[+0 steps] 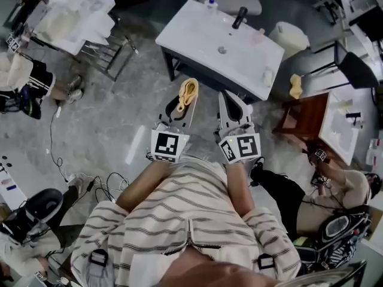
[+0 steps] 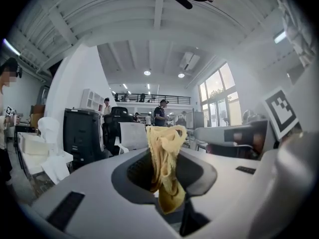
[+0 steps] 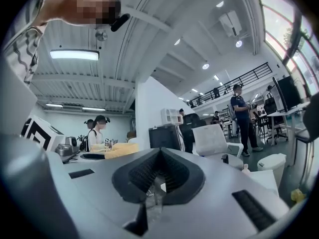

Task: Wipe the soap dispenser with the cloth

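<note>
In the head view my left gripper [image 1: 182,106] is shut on a bunched yellow cloth [image 1: 188,92], held over the floor just short of the white sink table [image 1: 197,31]. The left gripper view shows the cloth [image 2: 166,153] standing up between the closed jaws of the left gripper [image 2: 164,180]. My right gripper [image 1: 232,107] is alongside it, shut and empty; the right gripper view shows its jaws [image 3: 158,179] together with nothing in them. A small soap dispenser [image 1: 210,2] with a blue top stands at the table's far edge, beside a black faucet [image 1: 239,17]. Both grippers are well short of it.
A white bin [image 1: 290,36] stands right of the sink table. A brown table [image 1: 305,118] with another yellow cloth [image 1: 295,86] is at the right, and a person [image 1: 326,187] sits beyond it. A metal rack [image 1: 108,52] stands at the upper left. Cables [image 1: 90,184] lie on the floor.
</note>
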{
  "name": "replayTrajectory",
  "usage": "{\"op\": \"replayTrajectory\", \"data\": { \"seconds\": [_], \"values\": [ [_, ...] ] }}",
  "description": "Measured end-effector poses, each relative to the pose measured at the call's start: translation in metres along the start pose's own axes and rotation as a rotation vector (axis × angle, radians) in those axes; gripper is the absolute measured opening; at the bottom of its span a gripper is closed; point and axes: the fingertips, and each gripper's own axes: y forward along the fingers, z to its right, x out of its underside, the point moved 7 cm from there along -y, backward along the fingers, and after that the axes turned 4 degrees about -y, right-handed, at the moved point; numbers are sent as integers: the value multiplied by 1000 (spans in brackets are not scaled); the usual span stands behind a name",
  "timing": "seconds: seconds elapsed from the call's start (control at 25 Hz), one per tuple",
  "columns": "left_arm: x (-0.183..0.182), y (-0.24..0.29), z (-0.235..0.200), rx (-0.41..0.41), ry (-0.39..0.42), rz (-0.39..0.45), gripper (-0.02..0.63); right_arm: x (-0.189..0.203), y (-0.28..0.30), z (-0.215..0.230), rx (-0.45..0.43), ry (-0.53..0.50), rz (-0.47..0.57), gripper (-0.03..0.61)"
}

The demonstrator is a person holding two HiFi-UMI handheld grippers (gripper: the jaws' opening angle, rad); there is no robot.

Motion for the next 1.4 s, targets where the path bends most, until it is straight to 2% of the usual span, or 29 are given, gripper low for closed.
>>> {"op": "replayTrajectory", "data": {
  "seconds": [0.24, 0.64, 0.92, 1.12, 1.4],
  "values": [
    [-17, 57, -54, 40, -9, 1, 97, -9, 69, 20, 46, 1, -7, 0],
    [-2, 139, -97, 37, -33, -32, 97, 13, 140, 70, 68, 22, -55, -2],
    [0, 221, -111, 13, -11, -56, 97, 27, 197, 137, 41, 53, -61, 0],
    [-1, 280, -123, -33, -14, -81, 97, 34, 238, 191, 13, 69, -85, -2],
    [5, 331, -133, -79, -15, -106, 97, 47, 277, 235, -37, 68, -123, -2]
  ]
}}
